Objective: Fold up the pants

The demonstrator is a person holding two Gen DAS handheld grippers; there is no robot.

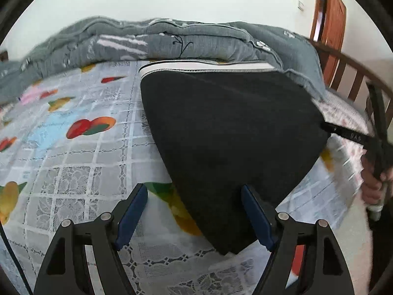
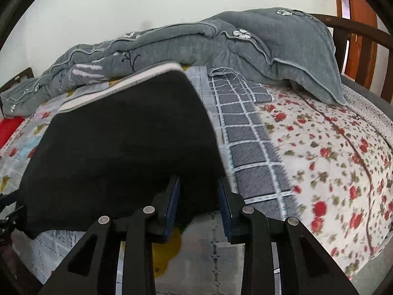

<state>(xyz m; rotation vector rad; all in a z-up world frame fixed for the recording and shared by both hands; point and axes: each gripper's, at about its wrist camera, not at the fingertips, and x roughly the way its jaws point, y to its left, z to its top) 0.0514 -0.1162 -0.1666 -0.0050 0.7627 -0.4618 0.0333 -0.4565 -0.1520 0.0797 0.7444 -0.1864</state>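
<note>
The black pants (image 1: pixel 228 132) lie folded flat on the bed, with a white striped edge at the far end; they also show in the right wrist view (image 2: pixel 118 147). My left gripper (image 1: pixel 194 191) is open, with its blue pads either side of the near left corner of the pants. My right gripper (image 2: pixel 199 184) is open a little at the pants' near right corner, with the cloth edge between its blue pads. It also shows at the right edge of the left wrist view (image 1: pixel 326 126), touching the pants' right corner.
A rumpled grey quilt (image 2: pixel 221 49) lies along the far side of the bed. The fruit-print sheet (image 1: pixel 73 135) covers the left, a grey checked cloth (image 2: pixel 248 135) and a red-flowered sheet (image 2: pixel 331 147) the right. A wooden bed rail (image 1: pixel 348 71) and door (image 1: pixel 331 12) stand at far right.
</note>
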